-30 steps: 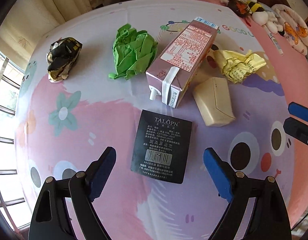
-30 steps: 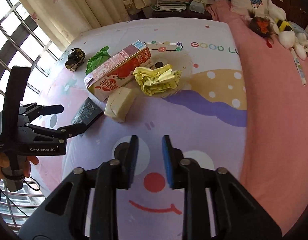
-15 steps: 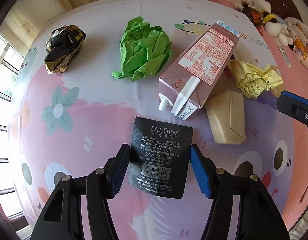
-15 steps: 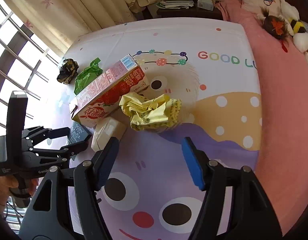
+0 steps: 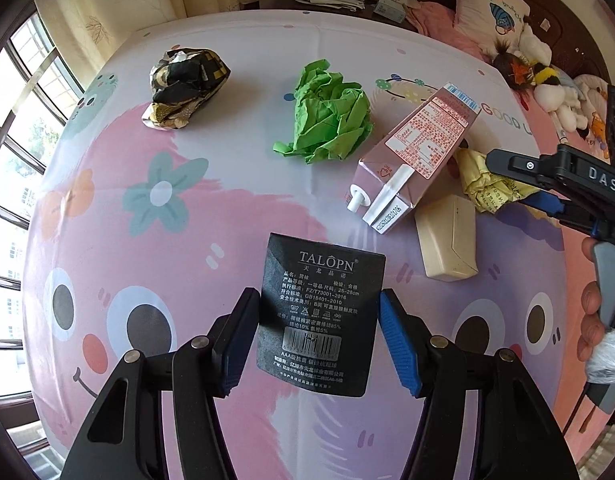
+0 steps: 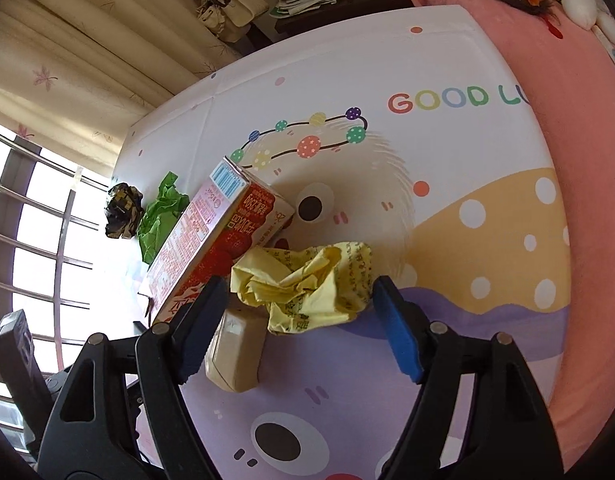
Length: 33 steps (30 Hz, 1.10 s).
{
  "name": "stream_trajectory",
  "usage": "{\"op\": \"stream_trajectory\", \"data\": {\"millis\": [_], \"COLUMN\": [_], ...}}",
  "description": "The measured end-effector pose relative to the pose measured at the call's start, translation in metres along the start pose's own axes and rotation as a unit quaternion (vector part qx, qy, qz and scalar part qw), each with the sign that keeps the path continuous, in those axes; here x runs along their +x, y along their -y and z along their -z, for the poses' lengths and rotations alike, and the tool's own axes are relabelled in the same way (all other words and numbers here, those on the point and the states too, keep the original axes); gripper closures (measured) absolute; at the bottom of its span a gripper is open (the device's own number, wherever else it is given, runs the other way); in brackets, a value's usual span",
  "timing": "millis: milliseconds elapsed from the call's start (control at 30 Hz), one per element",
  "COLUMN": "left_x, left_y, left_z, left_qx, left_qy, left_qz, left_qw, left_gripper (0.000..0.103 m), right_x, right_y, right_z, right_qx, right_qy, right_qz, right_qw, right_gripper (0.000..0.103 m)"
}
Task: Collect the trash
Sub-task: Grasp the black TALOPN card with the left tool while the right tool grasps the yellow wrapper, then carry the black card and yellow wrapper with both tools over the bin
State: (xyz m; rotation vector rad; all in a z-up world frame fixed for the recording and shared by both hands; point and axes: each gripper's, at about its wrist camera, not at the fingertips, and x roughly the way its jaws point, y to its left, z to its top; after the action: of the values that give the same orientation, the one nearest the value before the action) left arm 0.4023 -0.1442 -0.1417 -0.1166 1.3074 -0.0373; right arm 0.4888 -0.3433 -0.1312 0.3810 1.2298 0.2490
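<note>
Bedroom scene: cartoon-print bedsheet (image 5: 155, 216) covers the bed by a barred window, and all the trash lies on it.

Items, largest first: pink strawberry milk carton (image 5: 417, 156) on its side, spout toward the left wrist camera; green crumpled paper (image 5: 327, 120) just beside its far end; black-and-gold crumpled wrapper (image 5: 185, 88) well apart, toward the window; yellow crumpled paper (image 6: 307, 286) touching the carton's near side; beige small box (image 5: 447, 238) below the carton; black TALOPN hang tag (image 5: 319, 316) flat on the sheet.

Left gripper (image 5: 319, 344): pads sit against both side edges of the tag, so it reads as pinching the tag (lift not yet evident).

Right gripper (image 6: 295, 328): jaws opening, straddling the yellow paper with gaps on both sides; nothing gripped. The beige box lies just beside its left finger.

Step in hand (judgement): first pickups, one piece per hand. No bin is in view.

Next move: the left must raise the thin tag without it slipping or buckling; the right must settle around the wad and close without snagging the box or carton.

Versus a second earlier: the left jaws stood wide of the tag, now on it. The right jaws were nearly together over bare sheet, now spread and brought up to the yellow wad.
</note>
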Motion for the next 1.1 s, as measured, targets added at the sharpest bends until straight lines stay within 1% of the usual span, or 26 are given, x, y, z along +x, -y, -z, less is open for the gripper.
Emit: {"op": "stream_trajectory", "data": {"millis": [100, 133, 167, 233, 300, 367, 400, 467, 633, 767, 933, 1100], "left_x": [-0.009, -0.011, -0.012, -0.023, -0.026, -0.032, -0.04, -0.046, -0.079, -0.108, -0.148, -0.186], "left_y": [-0.008, -0.008, -0.008, -0.019, -0.02, -0.024, -0.03, -0.029, -0.041, -0.05, -0.07, -0.1], "left_z": [0.007, 0.009, 0.011, 0.02, 0.021, 0.025, 0.032, 0.034, 0.051, 0.074, 0.116, 0.164], "left_qx": [-0.003, -0.004, -0.005, -0.007, -0.009, -0.009, -0.009, -0.008, -0.015, -0.016, 0.01, 0.059], "left_qy": [0.003, 0.004, 0.005, 0.009, 0.012, 0.016, 0.019, 0.024, 0.042, 0.057, 0.074, 0.089], "left_qz": [0.0, 0.0, -0.001, 0.001, 0.001, 0.002, 0.002, 0.003, 0.014, 0.027, 0.037, 0.042], "left_qw": [1.0, 1.0, 1.0, 0.9999, 0.9999, 0.9998, 0.9998, 0.9997, 0.9989, 0.9979, 0.9966, 0.9933], "left_gripper": [0.042, 0.042, 0.042, 0.042, 0.042, 0.042, 0.042, 0.042, 0.042, 0.042, 0.042, 0.042], "right_x": [0.01, 0.011, 0.011, 0.012, 0.009, 0.002, -0.002, -0.011, -0.044, -0.074, -0.106, -0.13], "right_y": [0.002, 0.002, 0.001, -0.001, -0.004, -0.011, -0.014, -0.02, -0.03, -0.044, -0.066, -0.095], "right_z": [0.0, 0.001, 0.002, 0.005, 0.009, 0.013, 0.015, 0.02, 0.041, 0.073, 0.131, 0.199], "right_qx": [0.014, 0.015, 0.014, 0.014, 0.011, 0.0, -0.006, -0.015, -0.03, -0.047, -0.053, -0.045], "right_qy": [-0.008, -0.004, -0.001, -0.005, 0.003, 0.01, 0.013, 0.019, 0.034, 0.036, 0.036, 0.047], "right_qz": [0.001, 0.002, 0.006, -0.003, -0.007, -0.001, 0.002, 0.002, 0.004, -0.003, -0.012, -0.016], "right_qw": [1.0, 1.0, 1.0, 1.0, 1.0, 1.0, 1.0, 1.0, 0.999, 0.998, 0.998, 0.998], "right_gripper": [0.03, 0.03, 0.033, 0.051, 0.063, 0.072, 0.074, 0.078, 0.078, 0.078, 0.078, 0.078]}}
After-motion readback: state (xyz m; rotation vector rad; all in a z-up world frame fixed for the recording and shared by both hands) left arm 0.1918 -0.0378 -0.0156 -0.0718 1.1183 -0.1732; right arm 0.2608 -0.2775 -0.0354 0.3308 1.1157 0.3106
